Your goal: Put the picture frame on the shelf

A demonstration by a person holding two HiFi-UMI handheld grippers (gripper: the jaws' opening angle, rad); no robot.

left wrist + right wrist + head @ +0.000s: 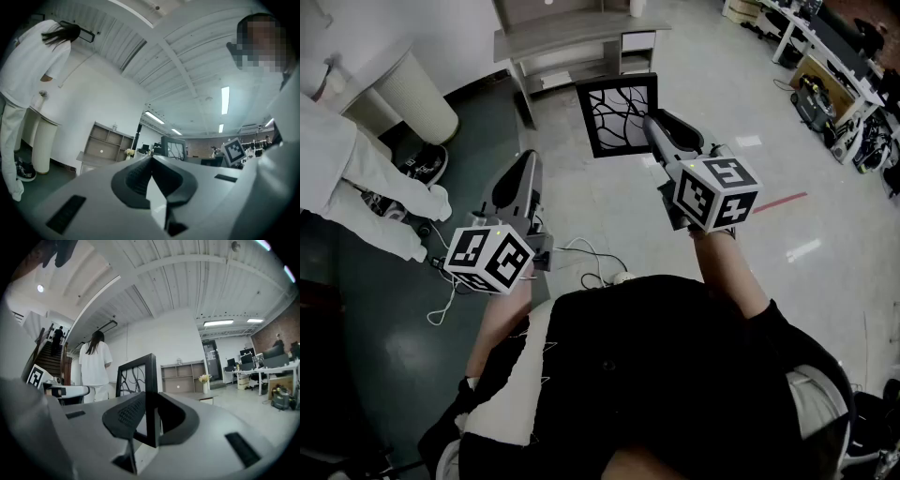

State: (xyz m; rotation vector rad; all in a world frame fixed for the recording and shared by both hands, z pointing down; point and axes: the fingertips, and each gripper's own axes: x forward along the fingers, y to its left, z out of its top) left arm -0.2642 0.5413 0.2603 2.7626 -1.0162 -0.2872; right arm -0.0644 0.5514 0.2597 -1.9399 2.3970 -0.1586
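The person holding the grippers stands on a glossy pale grey floor (609, 220), with loose white cables (591, 258) lying on it just in front. At the left of the head view the floor turns to a dark green patch (384, 309). There a person in white (337, 159) stands beside a white round pedestal (417, 94). A red strip (780, 202) marks the floor at the right. Desks crowded with equipment (834, 66) fill the upper right corner.

The left gripper (525, 167) is at the lower left, its jaws closed tip to tip with nothing between them. The right gripper (654, 127), higher and right of centre, has its jaws clamped on the right side bar of the picture frame (617, 114). The frame hangs in the air above the floor, well short of the grey shelf (572, 37) at the top centre.

The frame is close to square and stands upright, with the clamped bar running vertically. In the right gripper view the frame (133, 373) is turned almost edge-on. Its white panel with black branching lines faces the left of that picture.

Beyond it, the shelf (183, 376) stands against the white far wall, with a small vase of flowers (204, 380) beside it. The jaw pads cover the frame's lower corner. The contents of the shelf are too small to make out.
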